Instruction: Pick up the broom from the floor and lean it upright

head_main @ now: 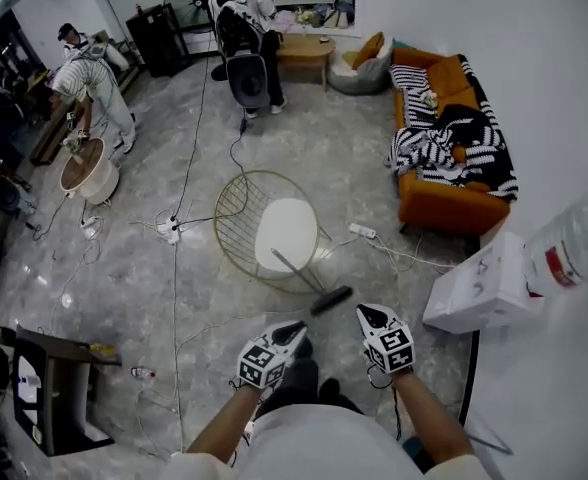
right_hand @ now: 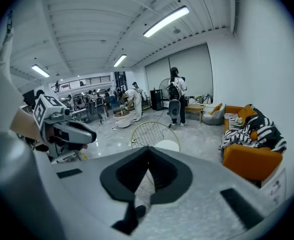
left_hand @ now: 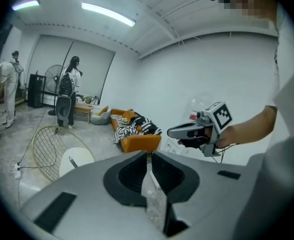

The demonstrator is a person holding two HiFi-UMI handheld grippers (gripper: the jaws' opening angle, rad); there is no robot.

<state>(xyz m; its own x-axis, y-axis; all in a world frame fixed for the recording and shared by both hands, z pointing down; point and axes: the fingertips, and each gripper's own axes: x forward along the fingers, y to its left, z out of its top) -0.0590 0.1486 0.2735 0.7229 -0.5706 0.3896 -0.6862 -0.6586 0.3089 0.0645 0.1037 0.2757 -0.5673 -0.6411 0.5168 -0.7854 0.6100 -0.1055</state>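
- Right gripper (head_main: 371, 318) has its jaws closed together on nothing. The left gripper (head_main: 289, 333) shows only a thin slit between its jaws and is also empty.
- Both are raised above the floor (head_main: 304, 148), well apart from the broom (head_main: 299, 275).
- Its dark head (head_main: 332, 300) lies just ahead of the two grippers and between them. The handle runs away up-left, over the white seat of the tipped wire chair (head_main: 236, 203).
- I judge the head about equally near to both grippers, while the handle is on the left one's side. The jaws must open first.
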